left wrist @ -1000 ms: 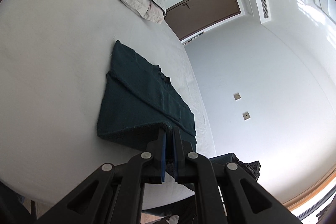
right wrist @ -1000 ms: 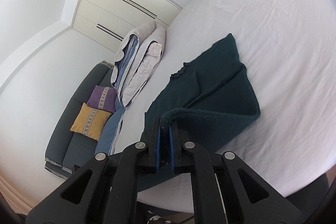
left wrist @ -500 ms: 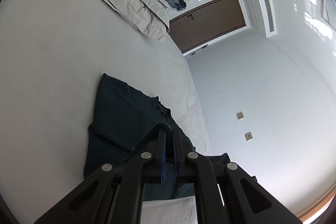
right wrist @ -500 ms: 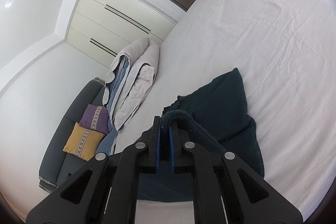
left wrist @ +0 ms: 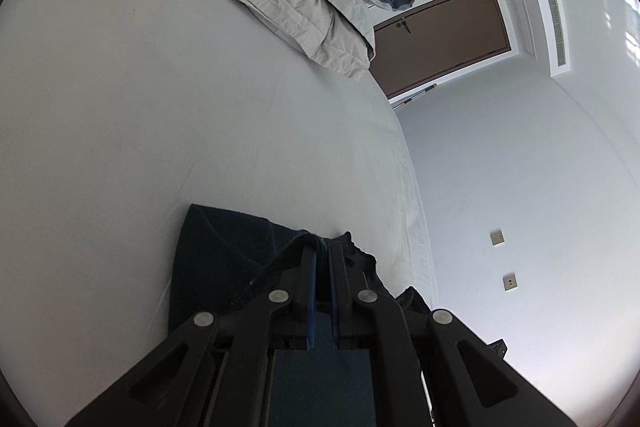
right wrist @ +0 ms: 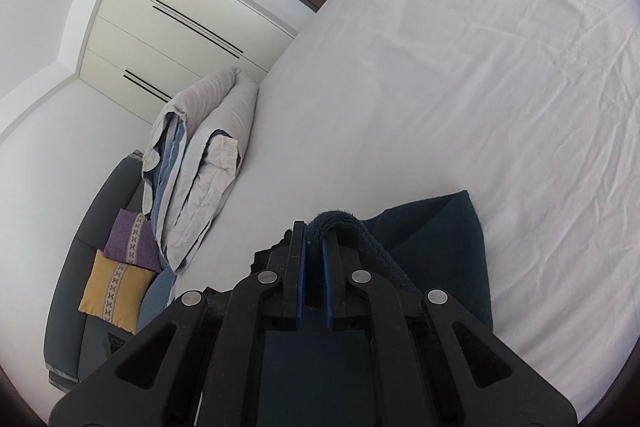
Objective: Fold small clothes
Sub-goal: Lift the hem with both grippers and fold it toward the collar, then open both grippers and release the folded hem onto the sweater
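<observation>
The left gripper (left wrist: 322, 247) pinches the dark green garment's (left wrist: 216, 267) edge (folded over itself) on the white bed (left wrist: 160, 99).

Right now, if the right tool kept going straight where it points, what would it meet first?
Probably the white bedsheet just past the dark green garment that the right tool grips; depth is unclear.

One dark green garment (left wrist: 224, 259), one folded duvet (right wrist: 208, 163), two cushions (right wrist: 120, 267), one door (left wrist: 440, 39), two wall sockets (left wrist: 497, 237).
</observation>
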`<action>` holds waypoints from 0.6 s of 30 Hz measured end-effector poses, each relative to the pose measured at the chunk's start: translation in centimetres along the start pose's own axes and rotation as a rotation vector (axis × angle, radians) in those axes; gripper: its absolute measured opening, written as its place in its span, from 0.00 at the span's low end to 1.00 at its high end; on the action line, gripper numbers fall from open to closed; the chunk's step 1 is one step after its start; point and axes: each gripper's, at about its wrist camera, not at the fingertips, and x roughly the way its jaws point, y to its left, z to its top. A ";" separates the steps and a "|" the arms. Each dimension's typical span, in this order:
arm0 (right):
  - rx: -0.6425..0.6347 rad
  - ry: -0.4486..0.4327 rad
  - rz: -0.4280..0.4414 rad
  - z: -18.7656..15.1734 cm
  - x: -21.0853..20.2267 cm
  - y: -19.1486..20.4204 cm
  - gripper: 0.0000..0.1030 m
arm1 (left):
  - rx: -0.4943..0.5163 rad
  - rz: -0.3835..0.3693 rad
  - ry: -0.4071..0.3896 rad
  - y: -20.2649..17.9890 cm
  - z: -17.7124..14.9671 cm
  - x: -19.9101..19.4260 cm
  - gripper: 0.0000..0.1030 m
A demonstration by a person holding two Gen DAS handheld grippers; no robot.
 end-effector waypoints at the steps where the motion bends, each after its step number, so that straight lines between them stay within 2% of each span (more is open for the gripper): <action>1: 0.001 0.006 -0.015 0.4 1.2 -0.2 0.05 | 0.002 0.016 0.002 0.3 0.5 0.8 0.06; 5: -0.003 0.040 -0.065 1.8 6.1 -1.1 0.07 | -0.005 0.071 0.003 1.7 1.6 3.3 0.06; 8: 0.035 0.089 -0.130 2.6 9.8 -2.9 0.08 | -0.030 0.116 0.043 3.1 1.8 5.4 0.07; 11: 0.090 0.114 -0.106 2.8 11.7 -4.9 0.14 | -0.037 0.101 0.048 3.4 1.7 5.8 0.26; 12: 0.092 0.091 -0.100 2.7 11.6 -5.1 0.19 | -0.032 0.099 0.037 3.2 1.7 5.5 0.42; 13: 0.082 0.064 -0.103 2.7 11.4 -5.1 0.28 | -0.021 0.106 0.023 3.0 1.6 5.1 0.58; 14: 0.072 0.044 -0.100 2.7 11.0 -5.0 0.34 | -0.012 0.115 0.008 2.6 1.5 4.5 0.63; 15: 0.074 0.031 -0.115 2.6 10.5 -4.9 0.52 | -0.002 0.113 -0.007 2.4 1.4 3.8 0.64; 18: 0.063 0.021 -0.122 2.5 9.4 -4.3 0.55 | 0.021 0.106 -0.032 1.7 0.9 1.8 0.64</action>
